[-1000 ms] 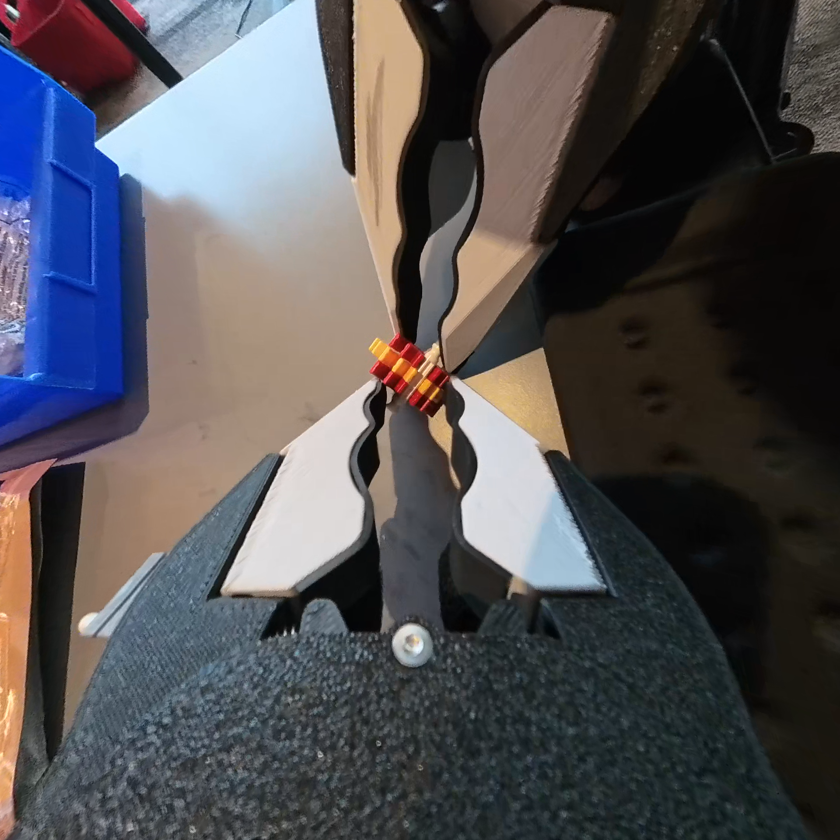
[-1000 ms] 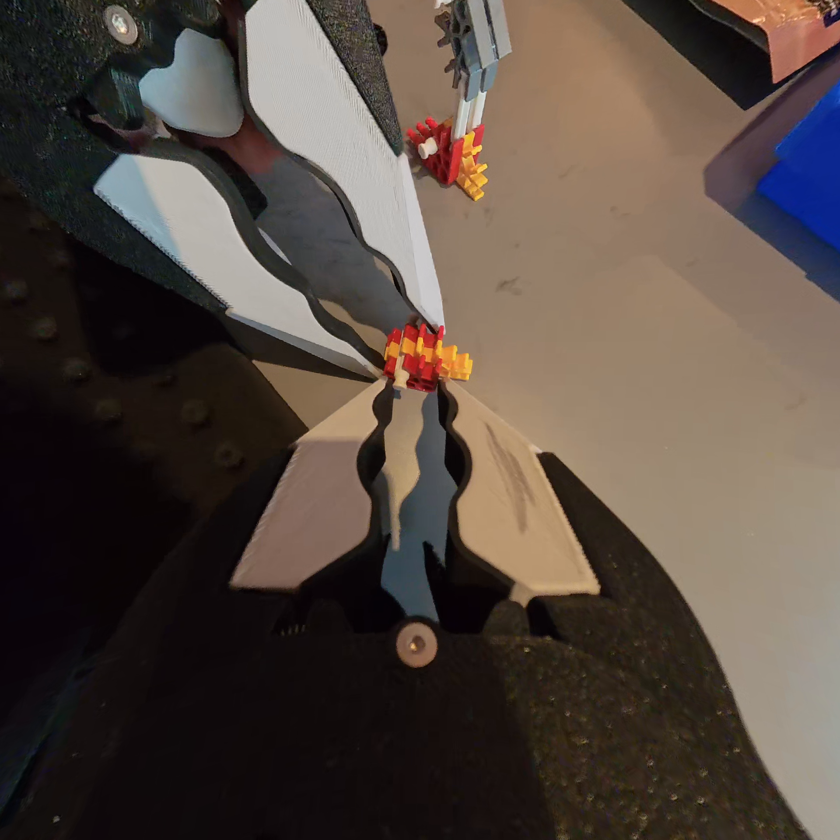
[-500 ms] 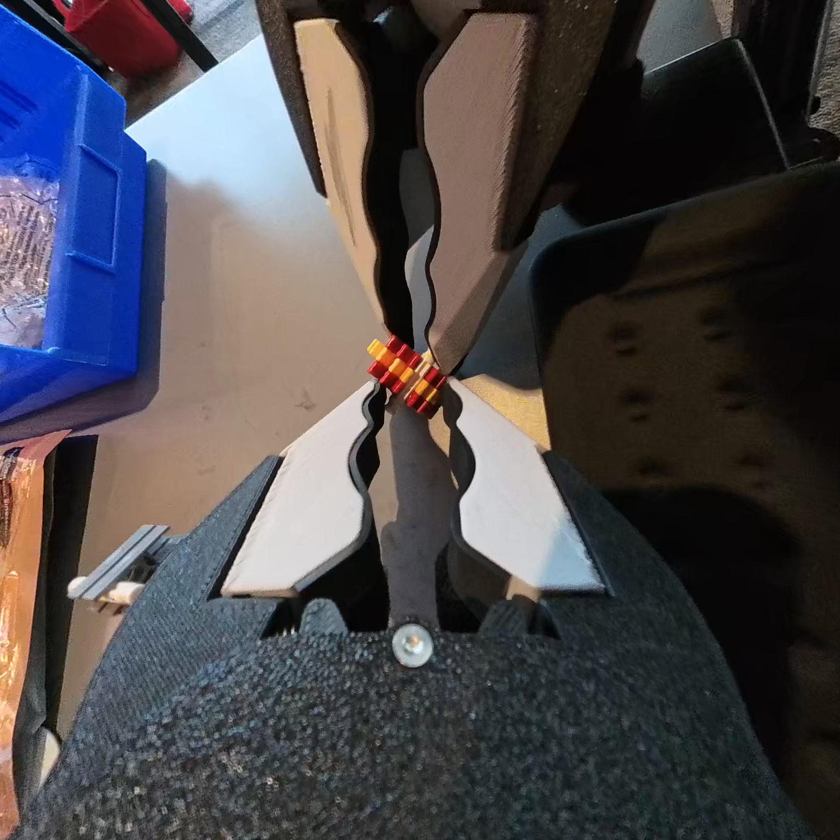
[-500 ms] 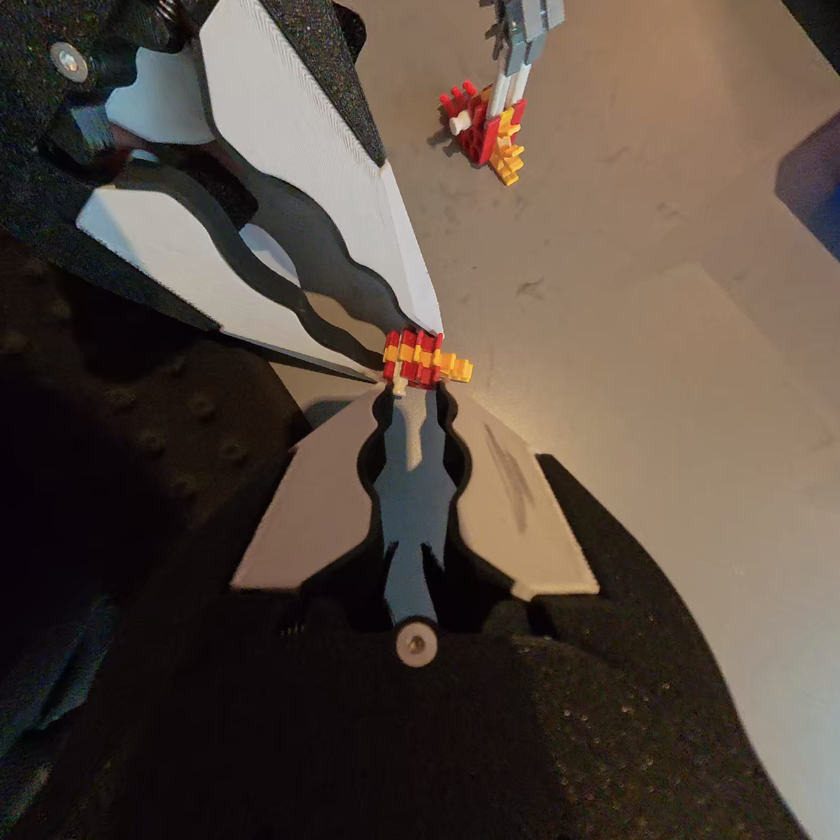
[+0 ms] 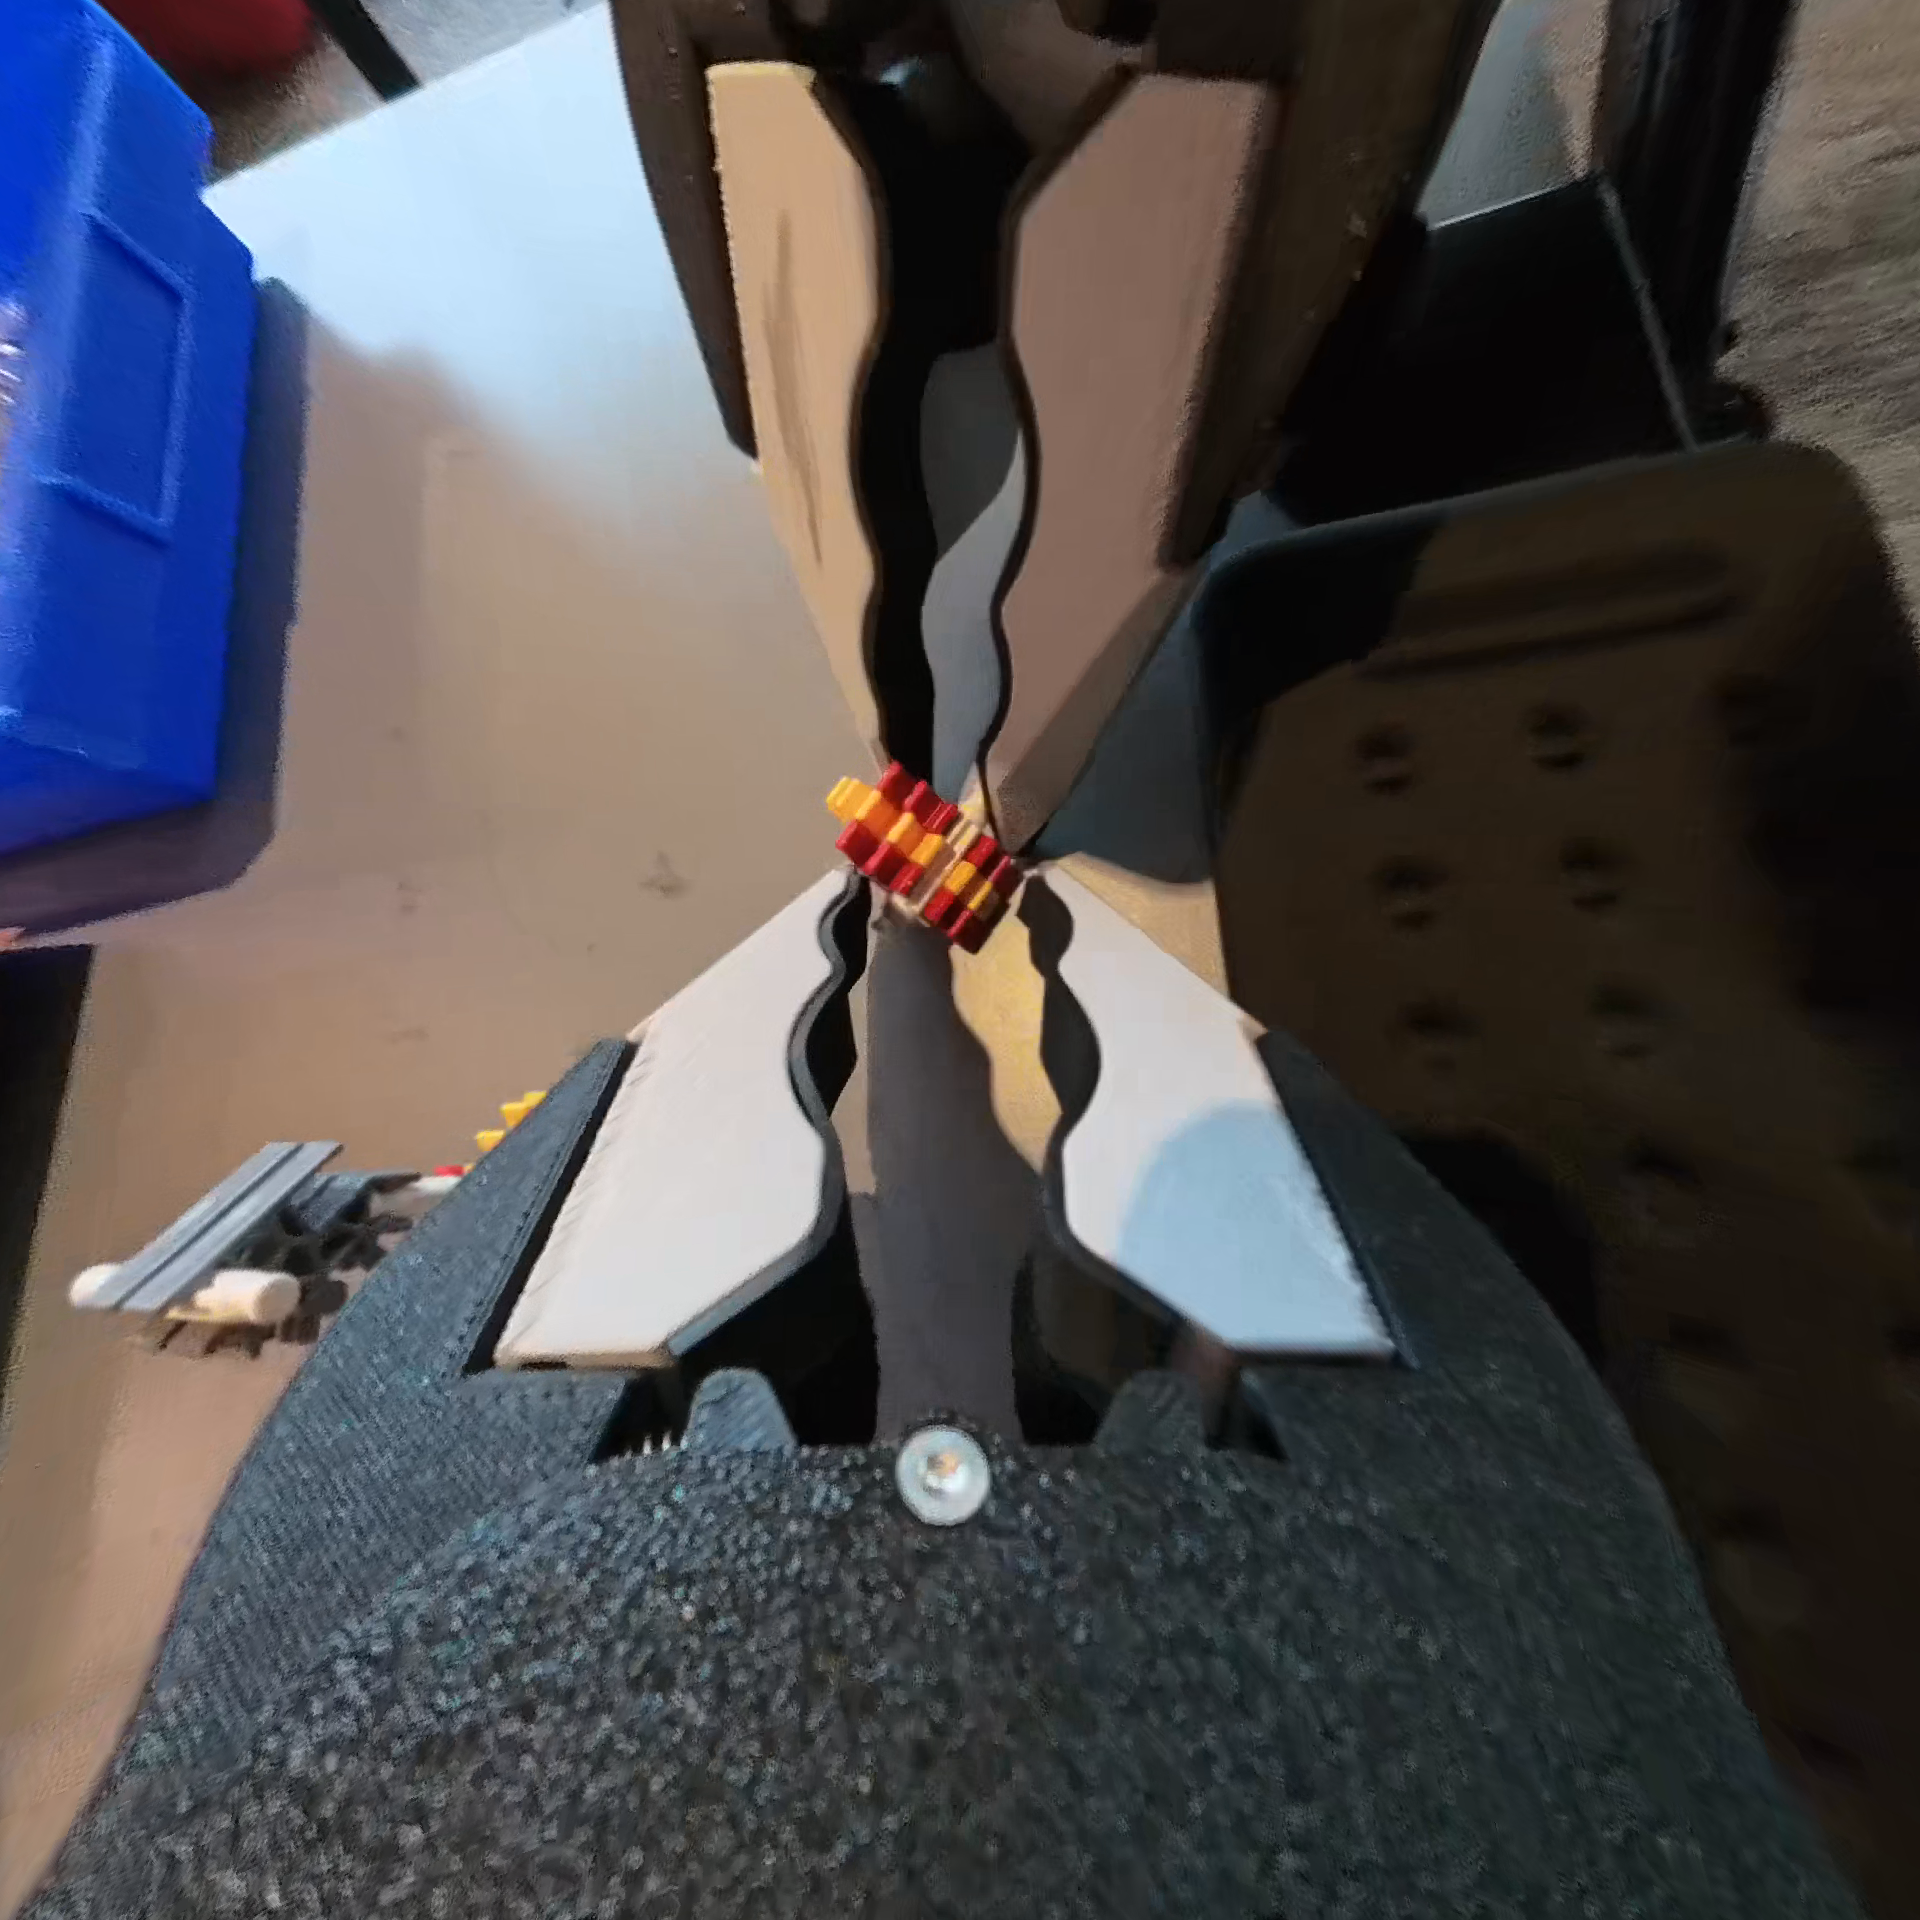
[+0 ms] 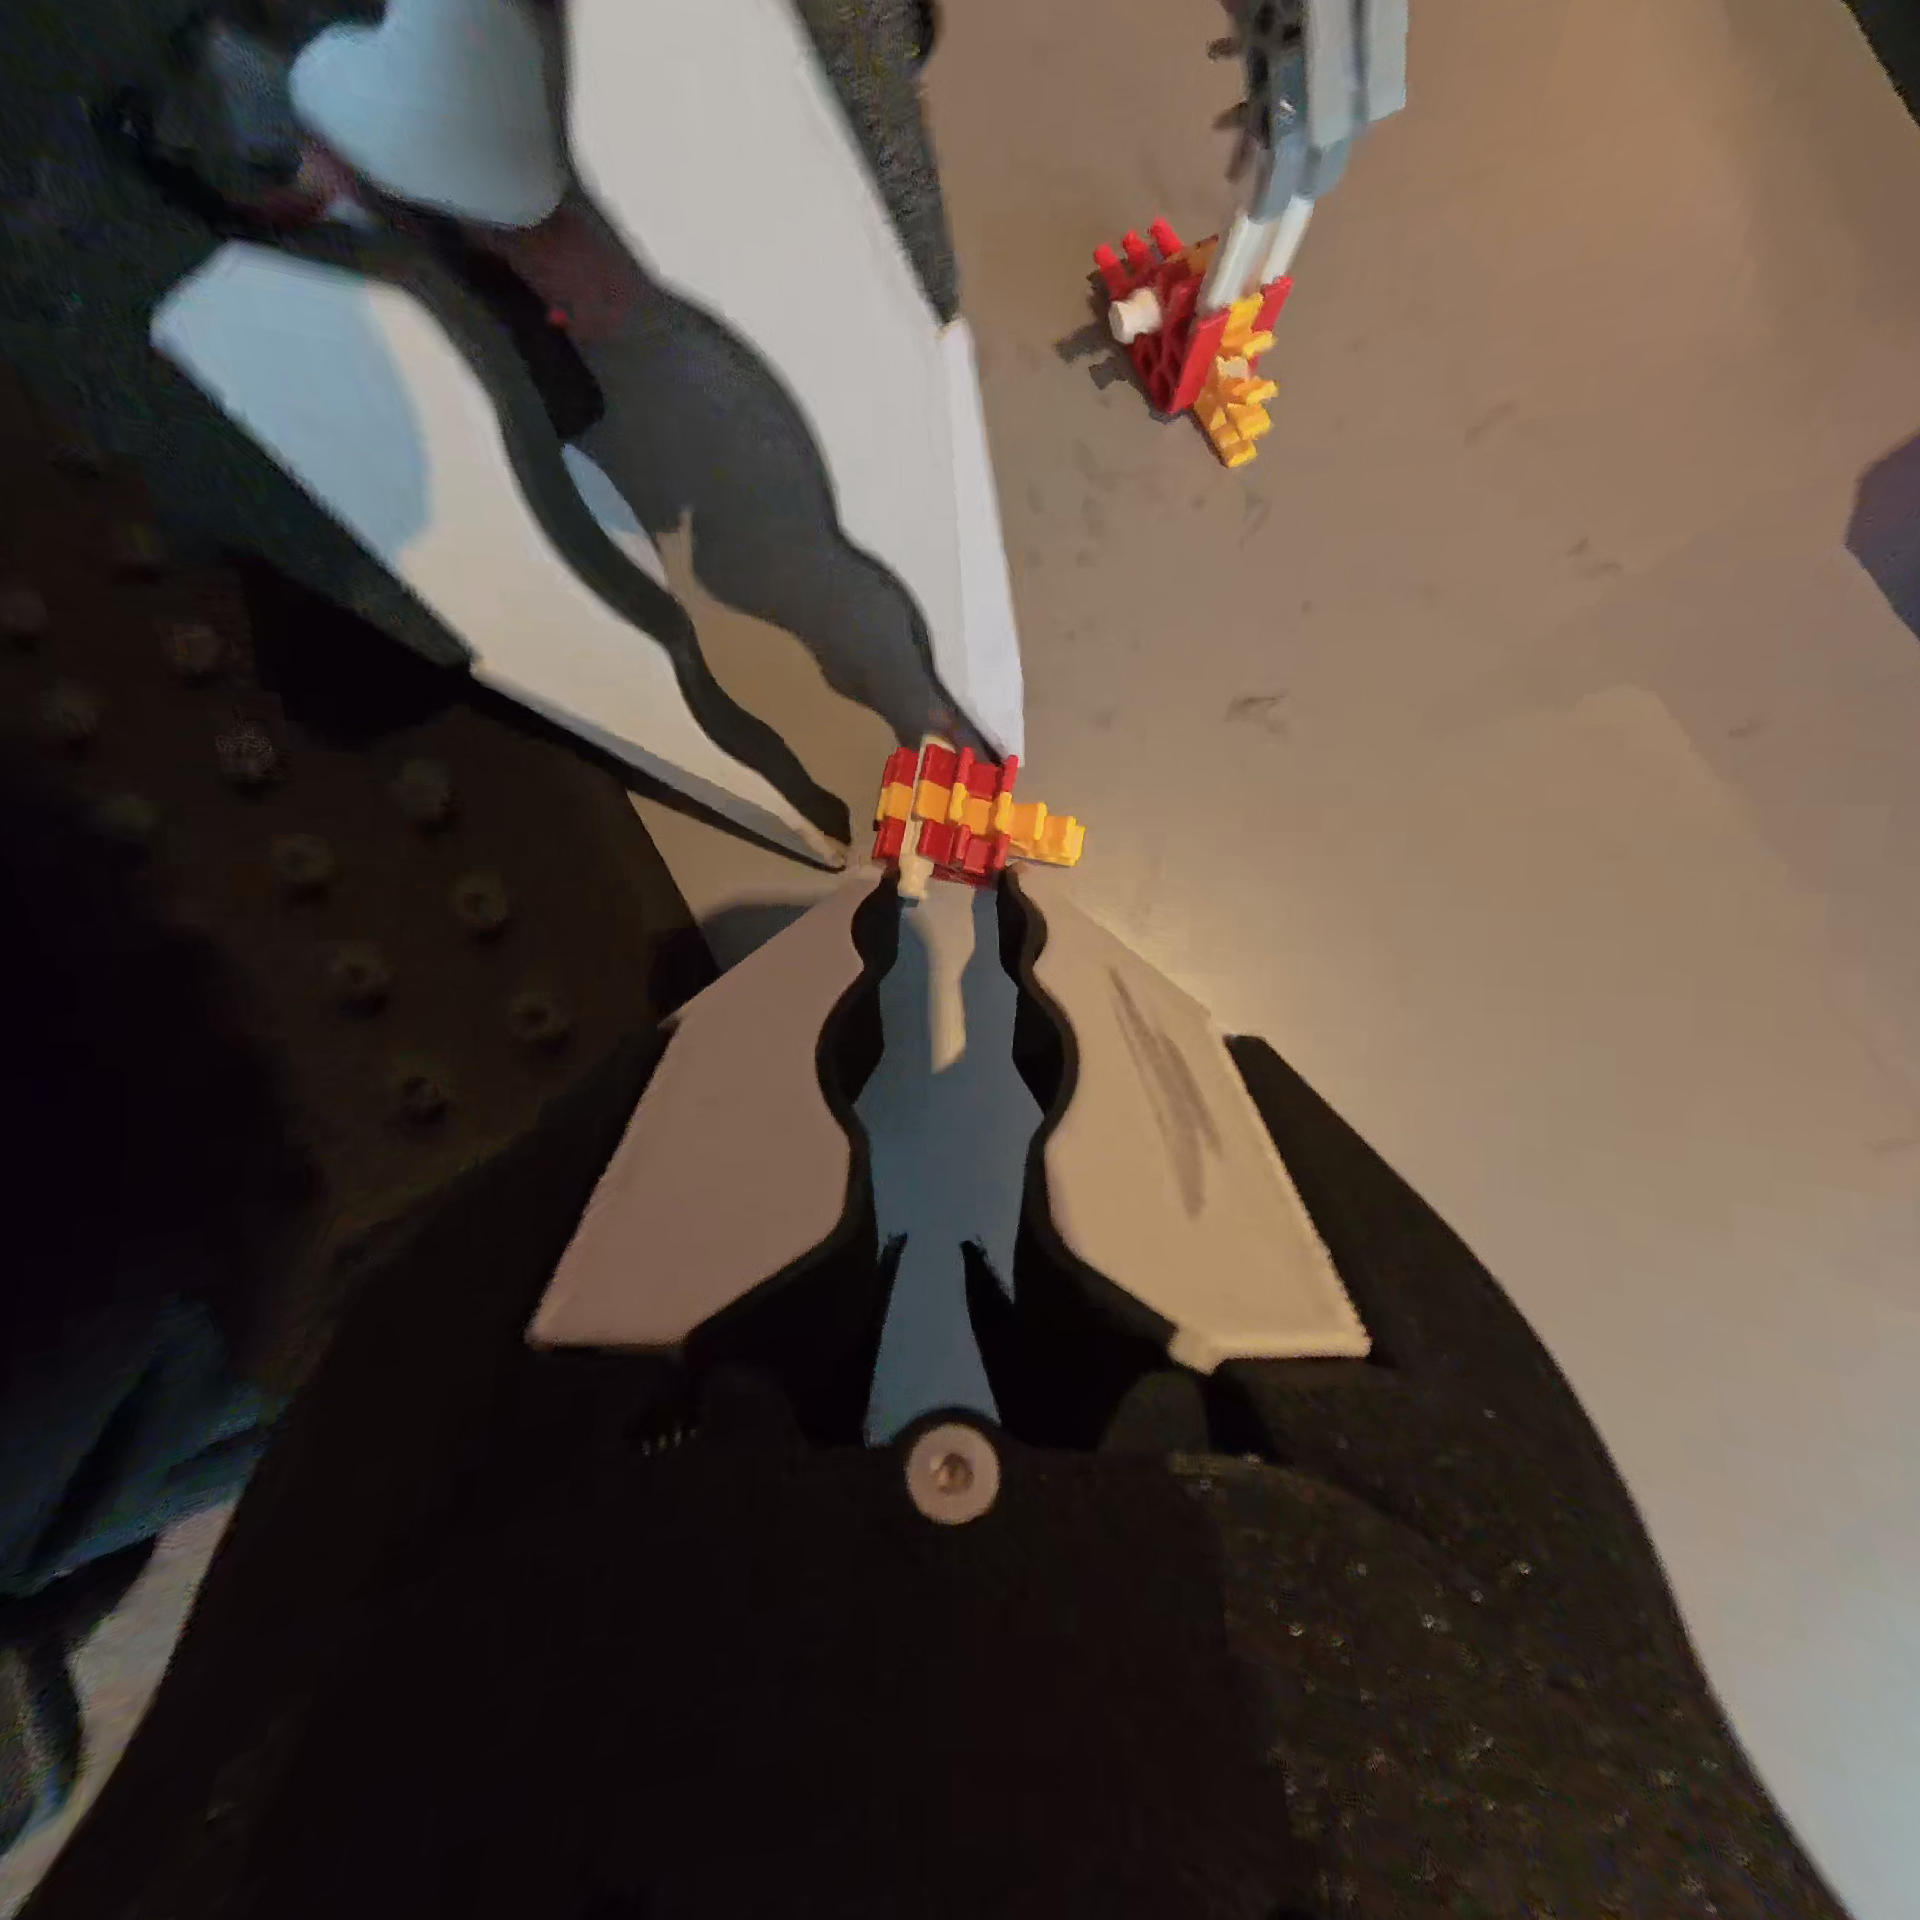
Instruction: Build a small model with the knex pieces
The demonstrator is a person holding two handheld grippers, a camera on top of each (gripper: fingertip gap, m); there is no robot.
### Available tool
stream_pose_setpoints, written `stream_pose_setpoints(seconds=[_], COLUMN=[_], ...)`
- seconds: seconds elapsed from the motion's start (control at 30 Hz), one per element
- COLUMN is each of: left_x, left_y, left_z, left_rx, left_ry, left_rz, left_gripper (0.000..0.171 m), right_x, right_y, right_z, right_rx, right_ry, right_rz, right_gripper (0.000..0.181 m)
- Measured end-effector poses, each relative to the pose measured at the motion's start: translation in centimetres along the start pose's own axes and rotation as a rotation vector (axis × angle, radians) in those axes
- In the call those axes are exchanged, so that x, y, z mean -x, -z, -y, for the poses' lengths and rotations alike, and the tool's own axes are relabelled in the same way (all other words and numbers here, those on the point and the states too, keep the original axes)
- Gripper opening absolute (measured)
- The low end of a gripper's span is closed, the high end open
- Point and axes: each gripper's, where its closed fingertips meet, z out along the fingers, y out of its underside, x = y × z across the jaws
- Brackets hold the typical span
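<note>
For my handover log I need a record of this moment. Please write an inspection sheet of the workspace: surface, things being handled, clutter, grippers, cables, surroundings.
Surface: pale table, faint scuff marks.
Things handled: small red and yellow gear stack, held above the table between both grippers.
Clutter: second assembly of red and yellow toothed pieces with grey beams and a black gear, lying on the table apart from the grippers.
Grippers: left gripper and right gripper meet tip to tip, each shut on the gear stack from opposite sides.
Cables: nothing seen.
Surroundings: blue bin at the table edge; dark perforated chair seat beside the table.
</note>
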Motion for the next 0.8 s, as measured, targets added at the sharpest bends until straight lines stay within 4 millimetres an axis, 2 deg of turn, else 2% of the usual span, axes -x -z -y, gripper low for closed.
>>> stream_pose_setpoints(seconds=[0.07,0.13,0.27,0.47,0.8], left_x=[-0.3,-0.4,-0.6,-0.9,-0.7], left_y=[0.7,1.2,1.3,2.2,2.1], left_z=[0.0,-0.4,-0.5,-0.6,-0.9], left_rx=[-0.041,-0.063,-0.097,-0.136,-0.138], left_ry=[0.016,0.072,0.118,0.119,0.100], left_rz=[-0.055,-0.118,-0.149,-0.247,-0.257], left_gripper=[0.029,0.020,0.016,0.010,0.005], right_x=[0.6,0.6,1.0,1.3,1.5], right_y=[-0.2,-0.2,-0.3,-0.4,-0.5], right_z=[0.2,0.2,0.4,0.4,0.6], right_rx=[-0.021,-0.033,-0.028,-0.023,0.012], right_ry=[0.023,0.067,0.160,0.165,0.187], right_rz=[0.033,0.041,0.038,0.064,0.072], right_gripper=[0.018,0.018,0.018,0.017,0.018])
